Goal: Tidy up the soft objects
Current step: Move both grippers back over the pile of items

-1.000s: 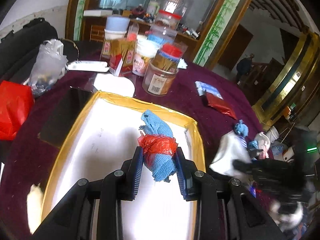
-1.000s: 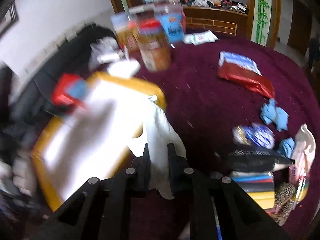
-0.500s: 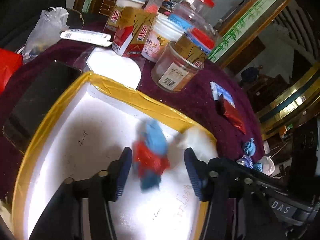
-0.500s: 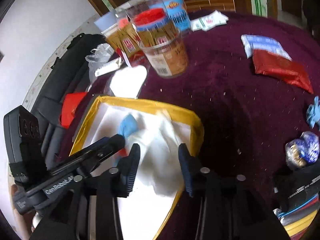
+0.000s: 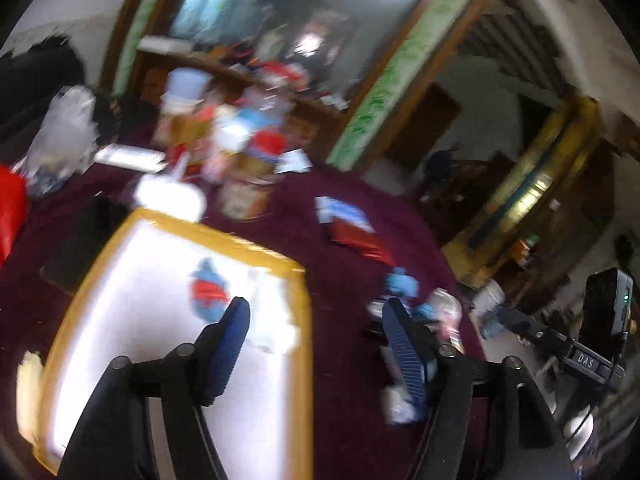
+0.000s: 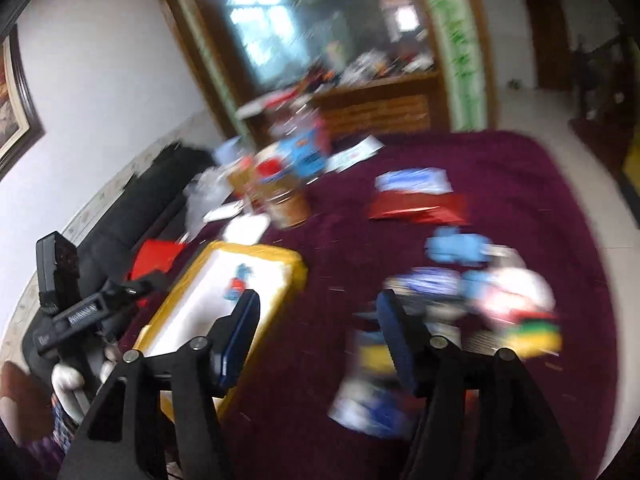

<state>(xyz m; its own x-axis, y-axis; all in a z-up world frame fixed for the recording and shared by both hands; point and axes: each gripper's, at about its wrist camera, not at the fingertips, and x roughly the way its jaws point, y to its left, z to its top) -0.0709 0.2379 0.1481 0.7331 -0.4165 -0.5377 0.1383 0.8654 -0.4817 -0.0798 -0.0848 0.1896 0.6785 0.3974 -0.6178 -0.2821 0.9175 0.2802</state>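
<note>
Both views are blurred by motion. A white box with a yellow rim (image 5: 296,268) sits on the dark red tablecloth; it also shows in the right wrist view (image 6: 296,264). A blue and red cloth bundle (image 5: 208,290) lies inside it, also seen in the right wrist view (image 6: 239,282), with a white cloth (image 5: 276,320) beside it. My left gripper (image 5: 316,312) is open and empty above the box's right edge. My right gripper (image 6: 318,306) is open and empty above the cloth. Blue soft items (image 6: 456,248) and a white one (image 6: 516,292) lie to the right.
Jars and boxes (image 5: 240,148) crowd the far side of the table. A red and blue packet (image 6: 416,198) lies mid-table. A pile of mixed items (image 6: 372,384) sits near the right gripper. A red bag (image 5: 10,208) and a clear plastic bag (image 5: 64,132) are at the left.
Both grippers opened, dropped their cloths into the box and pulled back and up. The blue and red bundle and the white cloth now lie in the box.
</note>
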